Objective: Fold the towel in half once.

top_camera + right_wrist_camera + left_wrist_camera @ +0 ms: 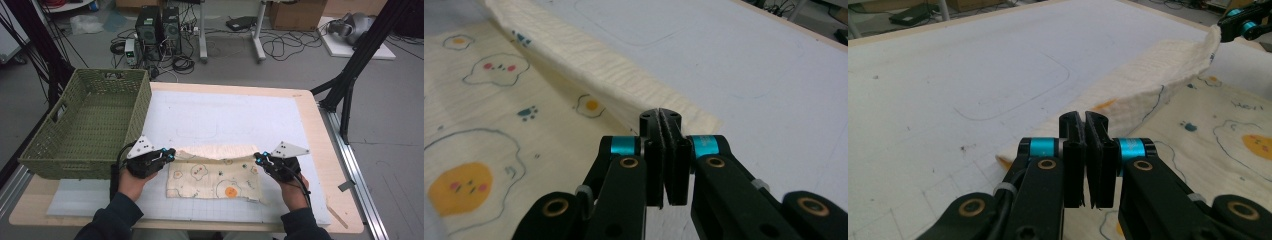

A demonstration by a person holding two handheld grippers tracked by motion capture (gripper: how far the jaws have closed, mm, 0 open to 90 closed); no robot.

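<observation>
Holding the far edge of a printed cloth [215,180] by its two corners, the person is part-way through a fold. The left gripper [169,155] has its jaws pressed together on the left corner, and the right gripper [259,158] is likewise clamped on the right corner; the gripper views show each pair of black jaws closed tight with the cream fabric pinched at the tips. The cloth lies on the white mat [225,115] near the person's side of the table [310,125], with its far strip lifted and turned over so the plain underside shows as a band above the egg pattern. Judging from this, the first fold is begun but not laid down: the edge has yet to be carried across and released. The green wicker basket [87,125] stands at the left, holding nothing visible, so stowing the cloth probably remains.
</observation>
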